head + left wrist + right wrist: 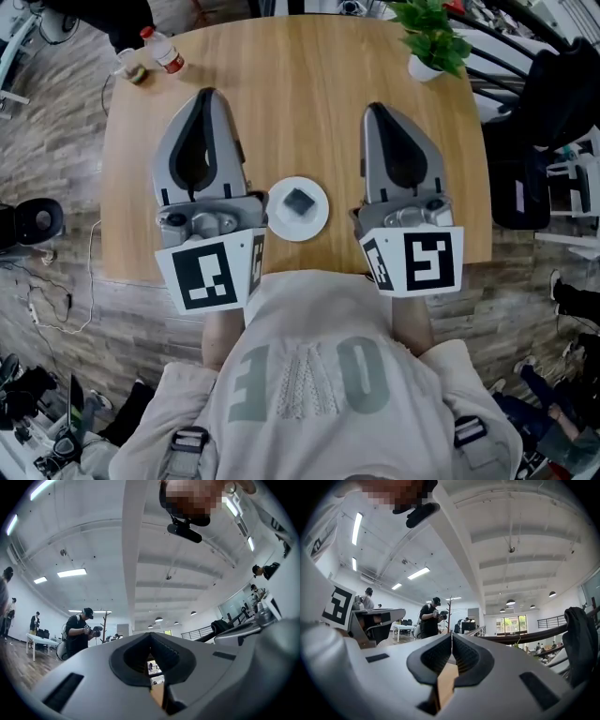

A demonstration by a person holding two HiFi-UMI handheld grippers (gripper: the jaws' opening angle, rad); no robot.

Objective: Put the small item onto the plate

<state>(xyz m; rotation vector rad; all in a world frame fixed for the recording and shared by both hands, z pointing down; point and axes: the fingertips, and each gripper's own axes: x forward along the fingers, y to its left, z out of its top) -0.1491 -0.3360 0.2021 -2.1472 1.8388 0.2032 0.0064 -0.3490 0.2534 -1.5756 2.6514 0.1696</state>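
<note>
Spanning most of the head view, the wooden desk point(300, 103) carries everything. Both grippers lie on it pointing far, the left gripper point(206, 94) left of centre and the right gripper point(375, 108) right of centre. Each has its jaws pressed together with nothing between them. A potted plant point(431, 33) stands at the far right edge. A white plate point(319, 217) sits near the front edge between the grippers. A bottle point(164, 52) lies at the far left corner. The small dark item point(299, 202) rests on the plate's middle.
</note>
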